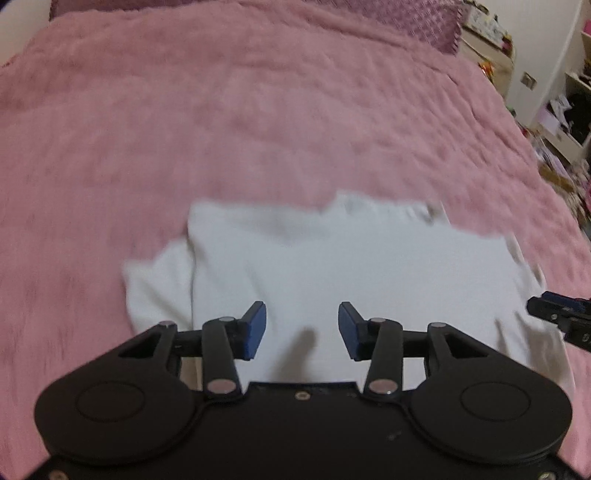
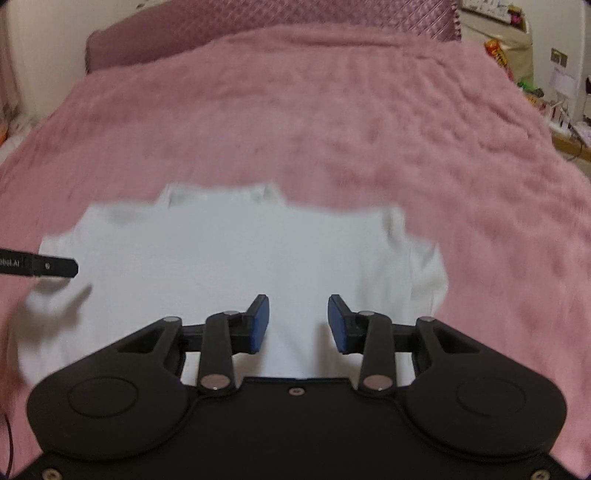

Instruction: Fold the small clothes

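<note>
Two claws, left (image 1: 302, 329) and right (image 2: 298, 323), hover part-open and empty over the near half of a white shirt (image 1: 332, 266) spread flat on the pink bed (image 1: 258, 110), seemingly placed to grip its near edge.

a bed (image 2: 332, 110) fills most of both views, covered by a fluffy pink blanket (image 1: 221, 129). a mauve patterned pillow (image 2: 295, 18) lies along its far edge. past the bed's far right corner stand pale cluttered shelves (image 1: 569, 110) against a cream wall (image 1: 546, 37), which carries a small wall switch (image 2: 558, 57).
</note>
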Demonstrator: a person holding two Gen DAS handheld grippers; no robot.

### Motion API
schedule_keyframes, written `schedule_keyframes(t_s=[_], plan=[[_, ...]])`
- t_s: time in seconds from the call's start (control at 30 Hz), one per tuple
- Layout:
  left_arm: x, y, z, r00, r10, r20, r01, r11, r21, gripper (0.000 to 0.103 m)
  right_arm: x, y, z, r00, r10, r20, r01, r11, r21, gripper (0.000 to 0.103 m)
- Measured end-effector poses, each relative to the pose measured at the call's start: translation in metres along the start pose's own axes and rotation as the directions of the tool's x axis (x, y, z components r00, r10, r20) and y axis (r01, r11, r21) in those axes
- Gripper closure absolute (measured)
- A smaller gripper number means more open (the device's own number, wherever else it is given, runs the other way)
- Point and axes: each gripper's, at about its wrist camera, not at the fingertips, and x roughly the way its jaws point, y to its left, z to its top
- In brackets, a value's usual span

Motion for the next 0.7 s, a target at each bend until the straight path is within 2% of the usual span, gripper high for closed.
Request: schedule_keyframes(t_s=[0.17, 0.33, 0.43, 0.6, 0.7], plan=[[0.041, 0.018, 0.024, 0.997, 0.062, -0.035, -0.065, 0.994, -0.087, 0.057, 0.041, -0.01, 0.026, 0.999, -0.036, -0.024, 0.036, 0.999, 0.002, 0.067], [0.064, 0.039, 0.026, 0.996, 0.062, -0.063, -0.071, 0.987, -0.144, 0.057, 0.072, -0.021, 0.024, 0.994, -0.083, -0.068, 0.083, 0.997, -0.009, 0.067], [0.073, 0.042, 0.028, 0.996, 0.073, -0.06, -0.081, 0.987, -0.137, 0.057, 0.088, -0.029, 0.016, 0.986, -0.137, -0.09, 0.136, 0.991, -0.017, 0.067], [0.078, 0.041, 0.028, 0.995, 0.077, -0.062, -0.085, 0.987, -0.137, 0.057, 0.092, -0.036, 0.012, 0.984, -0.15, -0.097, 0.152, 0.988, 0.012, 0.067], [0.05, 0.033, 0.024, 0.997, 0.076, -0.032, -0.08, 0.989, -0.121, 0.057, 0.066, -0.025, 0.014, 0.994, -0.107, -0.038, 0.108, 0.994, 0.033, 0.067]])
